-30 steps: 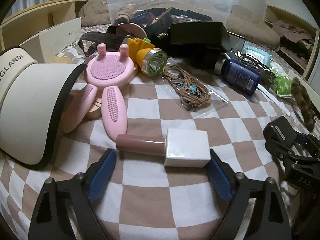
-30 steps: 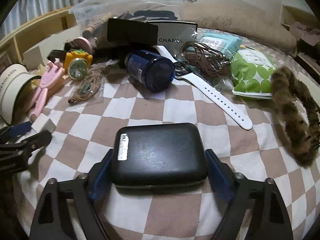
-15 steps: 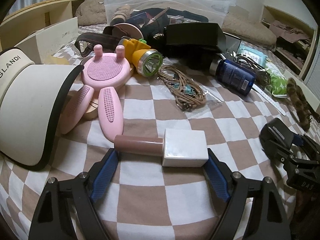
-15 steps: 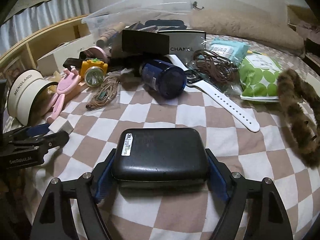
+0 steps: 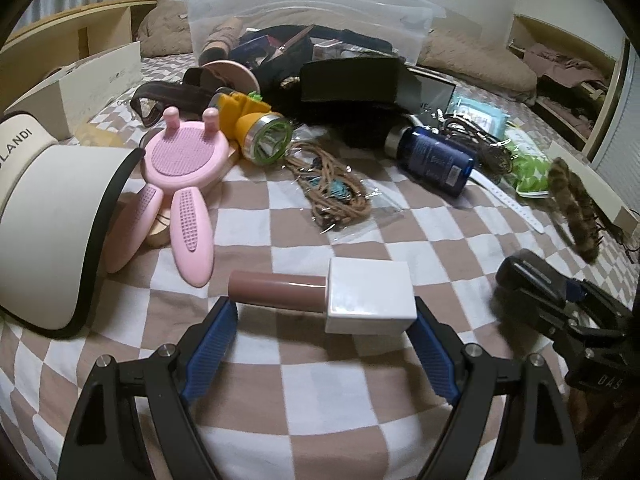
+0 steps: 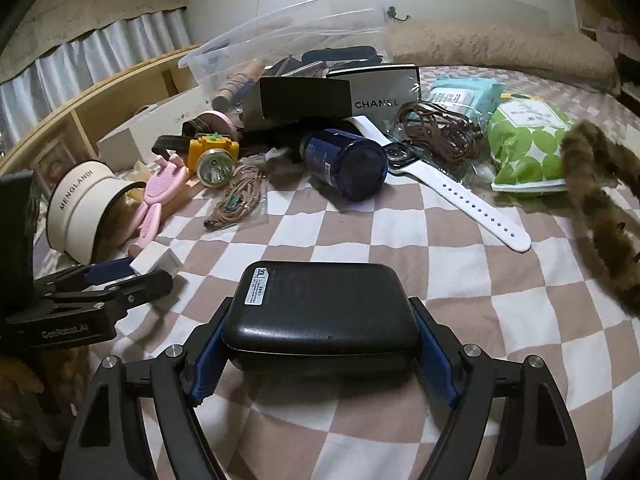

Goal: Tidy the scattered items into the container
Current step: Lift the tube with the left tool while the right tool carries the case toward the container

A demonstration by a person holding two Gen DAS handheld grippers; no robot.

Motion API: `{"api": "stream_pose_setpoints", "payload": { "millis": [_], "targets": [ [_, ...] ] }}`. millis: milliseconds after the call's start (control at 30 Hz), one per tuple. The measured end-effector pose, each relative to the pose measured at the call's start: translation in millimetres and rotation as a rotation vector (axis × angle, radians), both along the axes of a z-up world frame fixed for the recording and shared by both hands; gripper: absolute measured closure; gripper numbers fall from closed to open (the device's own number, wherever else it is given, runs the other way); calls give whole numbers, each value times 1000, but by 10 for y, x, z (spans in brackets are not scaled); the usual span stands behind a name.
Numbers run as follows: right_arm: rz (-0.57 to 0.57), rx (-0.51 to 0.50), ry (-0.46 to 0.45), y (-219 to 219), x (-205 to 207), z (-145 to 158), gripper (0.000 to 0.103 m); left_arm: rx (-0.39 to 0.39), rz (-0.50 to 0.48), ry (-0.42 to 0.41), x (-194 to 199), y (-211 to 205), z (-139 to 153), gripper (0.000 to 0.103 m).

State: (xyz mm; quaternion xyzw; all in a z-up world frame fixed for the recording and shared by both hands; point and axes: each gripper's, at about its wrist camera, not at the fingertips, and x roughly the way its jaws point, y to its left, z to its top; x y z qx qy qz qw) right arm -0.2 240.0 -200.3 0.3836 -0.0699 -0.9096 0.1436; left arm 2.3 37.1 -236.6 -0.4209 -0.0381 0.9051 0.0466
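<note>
My left gripper (image 5: pixel 322 314) is shut on a lip-gloss tube with a white square cap (image 5: pixel 340 294), held lengthwise between the blue pads just above the checkered bedspread. My right gripper (image 6: pixel 322 334) is shut on a black rounded case (image 6: pixel 320 312) and holds it above the bed. The clear plastic container (image 5: pixel 304 12) stands at the back with several items inside; it also shows in the right wrist view (image 6: pixel 288 28). Each gripper shows at the edge of the other's view.
Scattered on the bed: pink rabbit-shaped brush (image 5: pixel 180 176), yellow headlamp (image 5: pixel 256 128), cord bundle (image 5: pixel 336 192), blue bottle (image 6: pixel 344 162), white watch (image 6: pixel 440 180), black Chanel box (image 6: pixel 380 88), green dotted packet (image 6: pixel 528 144), fur band (image 6: pixel 600 200), white visor (image 5: pixel 48 220).
Both grippers have lifted with their items and tilted so the container sits more fully in view. The items on the bed have not moved.
</note>
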Motion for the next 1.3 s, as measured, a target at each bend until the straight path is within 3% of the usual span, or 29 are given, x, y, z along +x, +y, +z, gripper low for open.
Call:
{"api": "stream_pose_setpoints", "payload": {
  "millis": [200,433,833,1300],
  "targets": [
    [-16,-68,-23,96,31,41,21,-2,-10,27,27,81,138,18],
    [-43,-108,19,225,107,233,21,-8,-15,95,57,168,400,18],
    [-102,-191,125,515,211,721,21,0,-14,215,73,329,973,18],
    [-69,-270,269,661,42,1497,21,-17,-31,363,-196,458,1830,18]
  ]
}}
